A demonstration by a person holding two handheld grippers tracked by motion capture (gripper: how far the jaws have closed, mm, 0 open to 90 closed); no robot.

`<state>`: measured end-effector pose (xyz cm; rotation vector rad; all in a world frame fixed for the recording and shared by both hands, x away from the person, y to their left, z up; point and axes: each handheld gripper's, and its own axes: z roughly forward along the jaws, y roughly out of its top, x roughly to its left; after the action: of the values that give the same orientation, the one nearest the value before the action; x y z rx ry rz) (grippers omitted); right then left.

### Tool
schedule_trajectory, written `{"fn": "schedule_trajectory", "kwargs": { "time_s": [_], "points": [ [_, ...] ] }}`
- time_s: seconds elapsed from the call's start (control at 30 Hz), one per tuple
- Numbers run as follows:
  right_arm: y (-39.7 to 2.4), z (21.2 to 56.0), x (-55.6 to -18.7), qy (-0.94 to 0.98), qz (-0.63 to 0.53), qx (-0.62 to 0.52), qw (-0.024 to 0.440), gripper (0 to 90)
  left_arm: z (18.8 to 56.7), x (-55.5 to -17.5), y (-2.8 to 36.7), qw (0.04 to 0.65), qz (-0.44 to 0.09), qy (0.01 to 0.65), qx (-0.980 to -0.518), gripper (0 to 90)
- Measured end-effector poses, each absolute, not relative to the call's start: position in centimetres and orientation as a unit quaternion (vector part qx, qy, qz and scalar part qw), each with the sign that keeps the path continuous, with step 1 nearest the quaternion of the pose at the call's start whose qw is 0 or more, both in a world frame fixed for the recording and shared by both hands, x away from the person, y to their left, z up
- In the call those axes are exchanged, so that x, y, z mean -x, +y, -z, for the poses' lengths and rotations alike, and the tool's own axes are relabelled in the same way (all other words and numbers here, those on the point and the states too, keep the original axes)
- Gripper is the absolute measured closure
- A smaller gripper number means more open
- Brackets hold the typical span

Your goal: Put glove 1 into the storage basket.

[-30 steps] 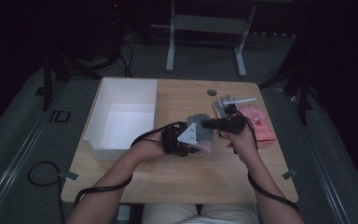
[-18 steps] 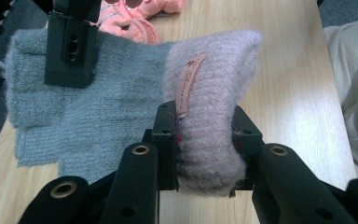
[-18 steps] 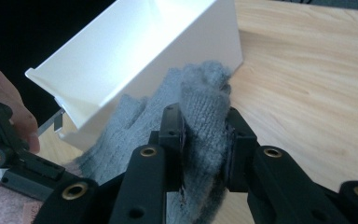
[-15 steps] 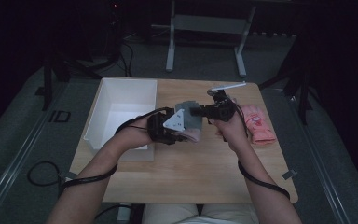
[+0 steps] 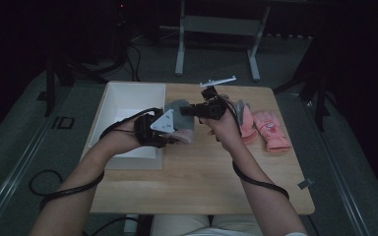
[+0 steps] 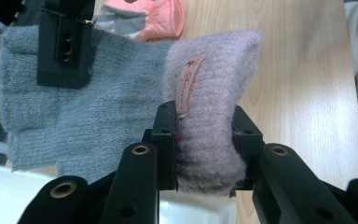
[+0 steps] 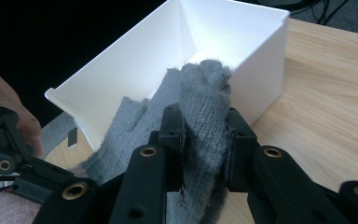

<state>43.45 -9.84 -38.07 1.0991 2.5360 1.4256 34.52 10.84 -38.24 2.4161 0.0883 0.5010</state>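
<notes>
A knitted glove, grey [image 5: 178, 109] with a pink cuff [image 5: 184, 136], hangs stretched between both grippers above the table beside the white bin [image 5: 128, 101]. My left gripper [image 5: 171, 139] is shut on the pink cuff [image 6: 209, 130], which carries a small label. My right gripper [image 5: 186, 111] is shut on the grey finger end [image 7: 205, 116]. In the right gripper view the white bin [image 7: 242, 28] lies straight beyond the glove. The other gripper's jaw shows in the left gripper view, clamped on the grey part [image 6: 98, 93].
A pair of pink gloves [image 5: 263, 127] lies on the wooden table [image 5: 202, 172] at the right, behind my right hand. A pale metal bracket [image 5: 218, 80] sits near the far edge. The floor around the table is dark, with stand legs behind.
Both hands have lifted the glove off the table and carried it left toward the bin. The pink gloves at the right are now uncovered.
</notes>
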Motion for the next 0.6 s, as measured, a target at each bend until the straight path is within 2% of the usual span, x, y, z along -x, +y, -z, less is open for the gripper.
{"fn": "schedule_trajectory", "kwargs": {
  "time_s": [0.6],
  "points": [
    [-0.9,39.4,-44.5,0.833,-0.448,-0.325,-0.015,73.6,39.5,-33.8,18.8,0.309,-0.188,0.083,-0.929,69.1]
  ]
}}
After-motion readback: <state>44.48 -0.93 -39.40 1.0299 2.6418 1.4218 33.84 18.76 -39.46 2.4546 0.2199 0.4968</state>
